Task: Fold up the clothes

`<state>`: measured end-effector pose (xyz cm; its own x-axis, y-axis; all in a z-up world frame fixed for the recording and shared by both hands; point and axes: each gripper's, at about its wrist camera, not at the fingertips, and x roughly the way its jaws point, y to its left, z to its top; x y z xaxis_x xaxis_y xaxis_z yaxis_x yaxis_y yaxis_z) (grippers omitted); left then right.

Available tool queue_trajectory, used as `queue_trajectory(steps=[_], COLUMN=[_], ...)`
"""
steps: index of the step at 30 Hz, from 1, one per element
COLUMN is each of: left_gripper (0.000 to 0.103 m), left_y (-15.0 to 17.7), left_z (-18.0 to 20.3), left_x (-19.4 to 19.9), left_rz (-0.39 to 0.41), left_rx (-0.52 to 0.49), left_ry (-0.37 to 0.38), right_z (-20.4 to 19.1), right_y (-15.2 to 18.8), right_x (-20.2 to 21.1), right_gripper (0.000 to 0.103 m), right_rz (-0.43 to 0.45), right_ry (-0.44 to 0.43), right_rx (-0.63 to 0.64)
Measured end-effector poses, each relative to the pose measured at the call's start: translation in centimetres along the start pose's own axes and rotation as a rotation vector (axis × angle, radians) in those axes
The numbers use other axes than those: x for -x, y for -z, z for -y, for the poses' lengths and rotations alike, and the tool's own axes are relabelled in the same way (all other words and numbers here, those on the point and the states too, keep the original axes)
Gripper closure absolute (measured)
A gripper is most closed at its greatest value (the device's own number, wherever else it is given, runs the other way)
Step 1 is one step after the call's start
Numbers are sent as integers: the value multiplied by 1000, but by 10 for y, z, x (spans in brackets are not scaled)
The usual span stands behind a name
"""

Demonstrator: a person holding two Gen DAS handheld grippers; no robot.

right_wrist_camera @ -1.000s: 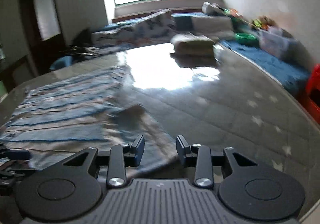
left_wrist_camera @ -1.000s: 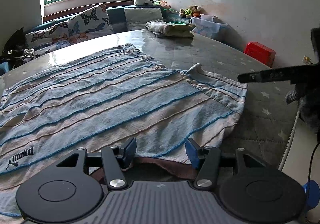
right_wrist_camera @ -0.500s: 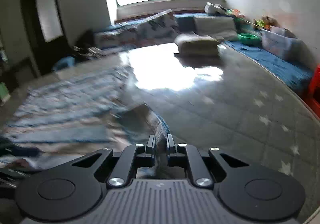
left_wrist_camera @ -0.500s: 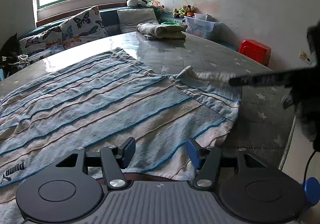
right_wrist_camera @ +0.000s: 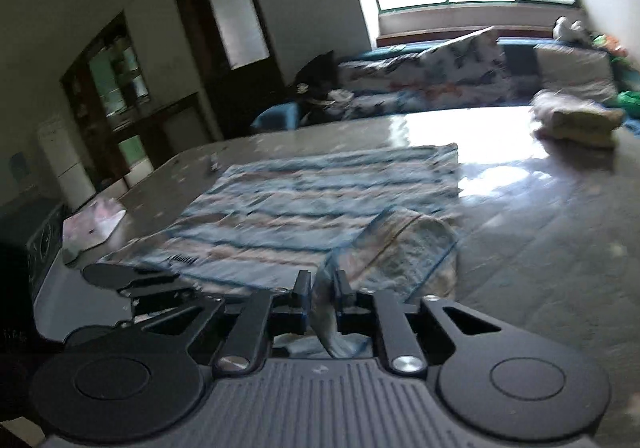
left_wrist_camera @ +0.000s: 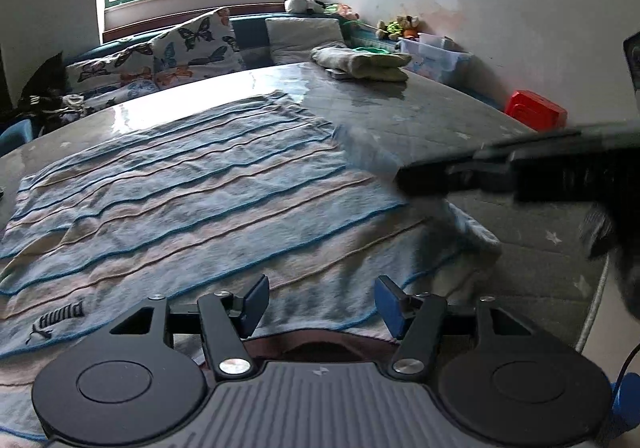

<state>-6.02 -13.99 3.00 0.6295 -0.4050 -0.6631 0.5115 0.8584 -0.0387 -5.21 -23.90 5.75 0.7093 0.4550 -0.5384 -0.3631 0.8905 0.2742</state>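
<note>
The right gripper (right_wrist_camera: 323, 290) has its jaws pressed together on a lifted corner of the striped towel (right_wrist_camera: 320, 204), and the pinched cloth folds back over the rest of the towel. The left gripper (left_wrist_camera: 320, 302) hovers over the towel's near edge with its blue-padded jaws spread wide, holding nothing. The towel lies spread across the glossy grey table (left_wrist_camera: 420, 116). A folded pile of clothes (left_wrist_camera: 360, 62) sits at the table's far edge.
</note>
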Motion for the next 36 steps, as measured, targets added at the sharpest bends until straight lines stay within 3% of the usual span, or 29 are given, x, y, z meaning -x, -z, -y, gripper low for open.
queue_trajectory(steps=[4,11,17,20,26,36], left_gripper=[41,44,71,73,73,73], left_y=[-2,-14,-12,-9,-7,-2], left_z=[-8,3,22,23,19,14], left_x=[5,5,-11,-17,-15,-11], left_rz=[13,46,11,-6,-4,-3], left_rx=[18,1,-53,-57,-48,-35], left_ry=[-14,34,103,107,99,86], right_z=[1,40,60,62,50,22], right_y=[-5,-26,-33,-34,-32,16], right_x=[3,-27,-71,-84,-61,-24], right_gripper=[83,83,83,83,83,82], right_rz=[-5,-57,-121,-133,-124,-201], right_ry=[3,148,169,161,137,132], right_rx=[28,48,54,75,114,226])
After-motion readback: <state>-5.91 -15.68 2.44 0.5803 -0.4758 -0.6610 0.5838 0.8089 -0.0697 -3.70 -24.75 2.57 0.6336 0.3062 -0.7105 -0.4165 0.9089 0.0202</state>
